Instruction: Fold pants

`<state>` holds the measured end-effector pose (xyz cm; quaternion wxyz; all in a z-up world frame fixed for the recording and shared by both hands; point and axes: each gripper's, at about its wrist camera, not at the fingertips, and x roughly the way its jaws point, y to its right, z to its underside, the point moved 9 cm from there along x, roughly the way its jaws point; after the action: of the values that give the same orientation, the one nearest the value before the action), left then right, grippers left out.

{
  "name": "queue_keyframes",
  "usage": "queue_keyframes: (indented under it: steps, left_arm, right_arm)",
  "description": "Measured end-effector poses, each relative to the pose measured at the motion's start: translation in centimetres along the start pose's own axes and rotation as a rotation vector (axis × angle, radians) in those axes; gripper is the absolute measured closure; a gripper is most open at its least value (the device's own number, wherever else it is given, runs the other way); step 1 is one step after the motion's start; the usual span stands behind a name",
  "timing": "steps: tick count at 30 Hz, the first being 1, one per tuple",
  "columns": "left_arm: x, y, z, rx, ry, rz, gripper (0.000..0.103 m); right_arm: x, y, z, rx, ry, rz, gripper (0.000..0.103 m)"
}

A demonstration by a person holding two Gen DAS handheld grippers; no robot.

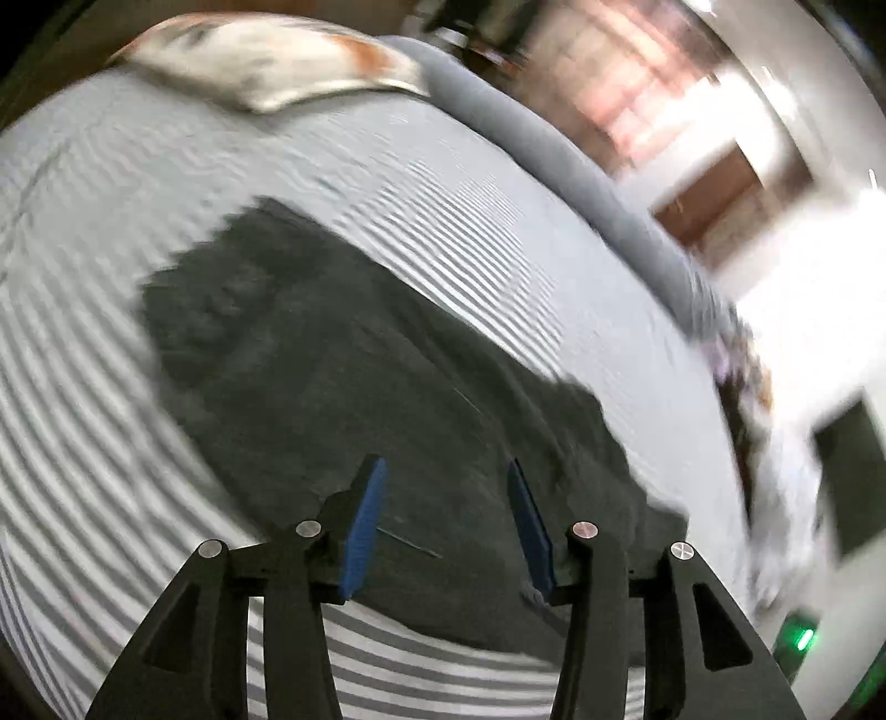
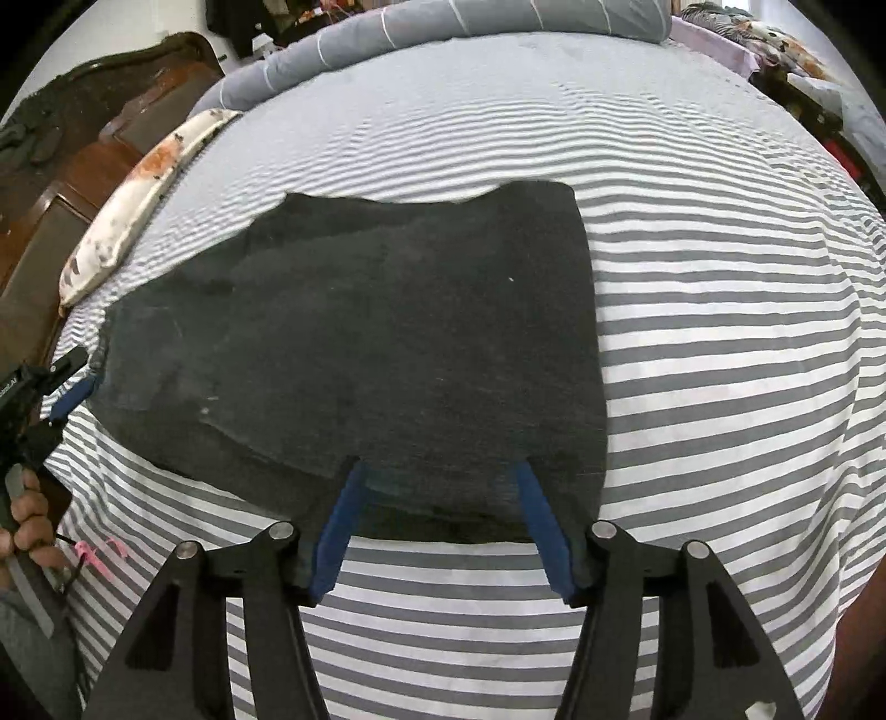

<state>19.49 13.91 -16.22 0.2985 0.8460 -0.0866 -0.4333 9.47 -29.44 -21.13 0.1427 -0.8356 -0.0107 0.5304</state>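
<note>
Dark grey pants (image 2: 387,343) lie folded flat on a bed with a grey-and-white striped sheet (image 2: 720,343). They also show in the blurred left wrist view (image 1: 343,387). My right gripper (image 2: 440,471) is open, its blue fingers reaching over the near edge of the pants. My left gripper (image 1: 446,471) is open above the pants, with nothing between its pads. In the right wrist view the left gripper (image 2: 72,387) is at the left end of the pants.
A patterned white pillow (image 2: 138,199) lies at the bed's left side, also in the left wrist view (image 1: 277,61). A rolled grey duvet (image 2: 443,33) lies along the far edge. A dark wooden headboard (image 2: 83,138) stands to the left.
</note>
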Motion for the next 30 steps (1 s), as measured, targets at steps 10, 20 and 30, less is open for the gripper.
queue_keyframes:
  steps: [10, 20, 30]
  left_arm:
    - [-2.1, -11.6, -2.9, -0.39, 0.066, 0.034, 0.055]
    - [0.0, -14.4, -2.9, -0.485, 0.008, 0.067, 0.055]
    - [1.4, -14.7, -3.0, -0.509, -0.025, 0.117, 0.055]
  right_arm:
    - [-0.6, -0.9, 0.4, 0.023, 0.003, -0.009, 0.045]
    - [-0.1, -1.4, 0.5, 0.025, -0.011, 0.007, 0.045]
    - [0.8, -2.0, 0.3, 0.017, -0.03, 0.018, 0.045]
